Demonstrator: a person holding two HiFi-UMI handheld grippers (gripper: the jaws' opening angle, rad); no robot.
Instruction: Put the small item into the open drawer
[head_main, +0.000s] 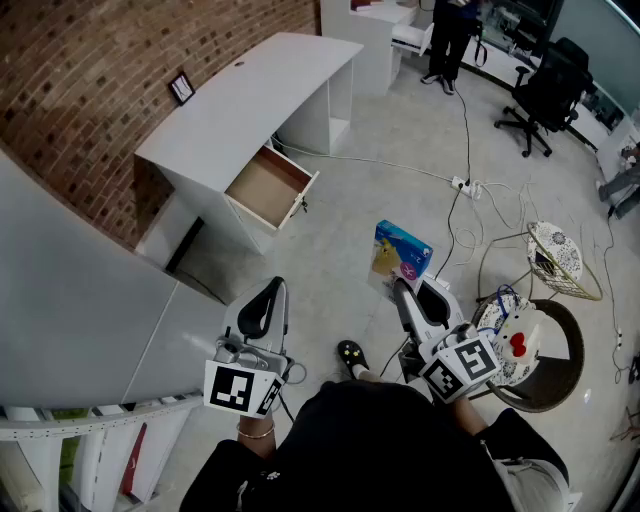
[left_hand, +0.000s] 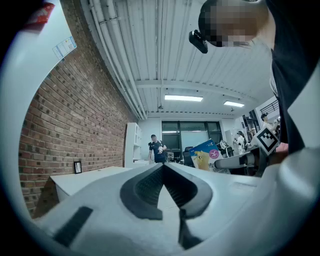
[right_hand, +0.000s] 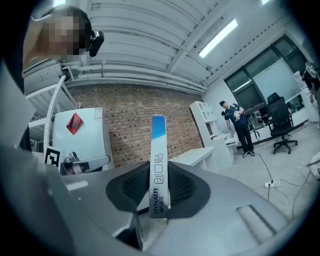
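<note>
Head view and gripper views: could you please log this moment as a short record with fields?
held item: HYNAUT bandage box, upright, edge-on to the right gripper view
right gripper: fingers shut on the box
left gripper: fingers together, nothing between them
drawer: pulled open, looks empty
desk: white, against the brick wall
task state: box not yet in the drawer; the person stands apart from the desk
</note>
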